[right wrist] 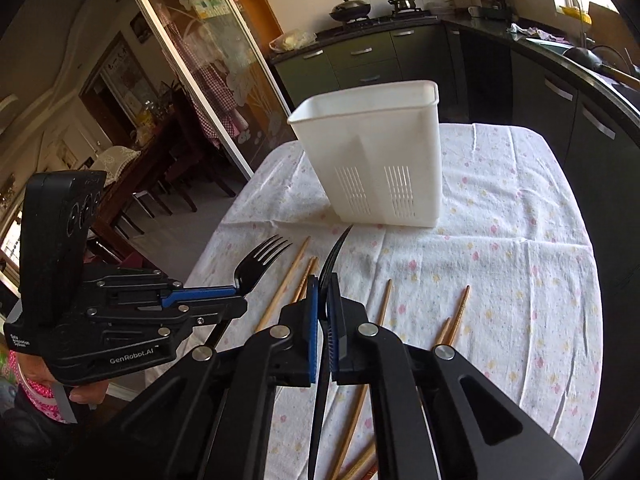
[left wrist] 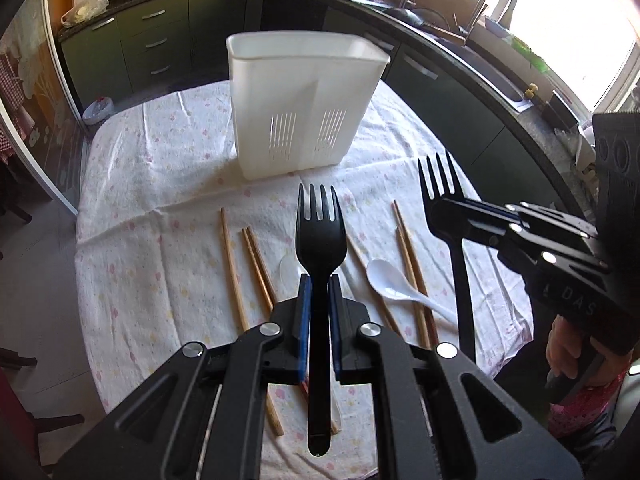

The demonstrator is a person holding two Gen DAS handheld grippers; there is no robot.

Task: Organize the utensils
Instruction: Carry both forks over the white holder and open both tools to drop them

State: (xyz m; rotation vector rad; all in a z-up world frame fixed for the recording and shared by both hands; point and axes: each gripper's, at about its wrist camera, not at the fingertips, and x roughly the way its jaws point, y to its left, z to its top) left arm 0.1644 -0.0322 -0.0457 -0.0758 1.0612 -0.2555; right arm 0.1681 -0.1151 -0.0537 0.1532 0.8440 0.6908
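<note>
Black forks fill both our tools: the left gripper (left wrist: 319, 296) is clamped on one fork (left wrist: 320, 236) by its neck, tines forward, and the right gripper (right wrist: 325, 304) pinches a second fork (right wrist: 334, 256) edge-on, both lifted above the table (right wrist: 520, 240). We judge the step is dropping them into the white caddy (left wrist: 304, 104) at the table's far edge. Best to swing each handle down over the open rim, one at a time, and let go only once inside a compartment. Chopsticks (left wrist: 256, 268) and a white spoon (left wrist: 394, 284) lie across the middle of the cloth. Nothing blocks the caddy, though our two grippers are close together.
</note>
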